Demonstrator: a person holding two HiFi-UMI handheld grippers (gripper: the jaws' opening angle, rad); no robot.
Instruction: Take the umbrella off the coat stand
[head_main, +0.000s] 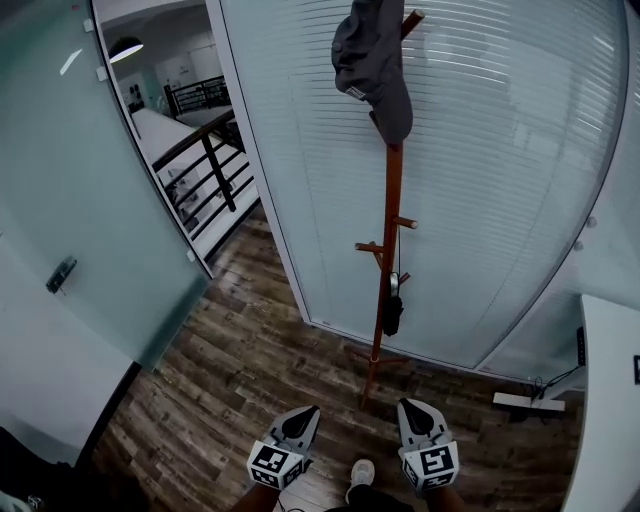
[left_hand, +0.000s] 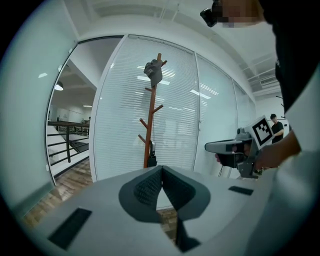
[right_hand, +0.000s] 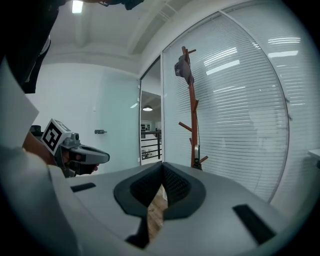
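Observation:
A tall wooden coat stand (head_main: 391, 230) rises in front of a glass wall with blinds. A grey cap (head_main: 372, 62) hangs on its top. A small dark folded umbrella (head_main: 393, 308) hangs by a strap from a low peg. My left gripper (head_main: 307, 413) and right gripper (head_main: 411, 407) are side by side low in the head view, well short of the stand, both shut and empty. In the left gripper view the umbrella (left_hand: 151, 158) lies far beyond the shut jaws (left_hand: 161, 170). In the right gripper view the umbrella (right_hand: 197, 155) is also far from the jaws (right_hand: 162, 168).
A frosted glass door (head_main: 90, 200) stands open at the left, with a black railing (head_main: 205, 160) beyond it. A white desk edge (head_main: 610, 400) is at the right, with a power strip (head_main: 530, 402) on the wood floor (head_main: 240, 370). My shoe (head_main: 362, 471) shows between the grippers.

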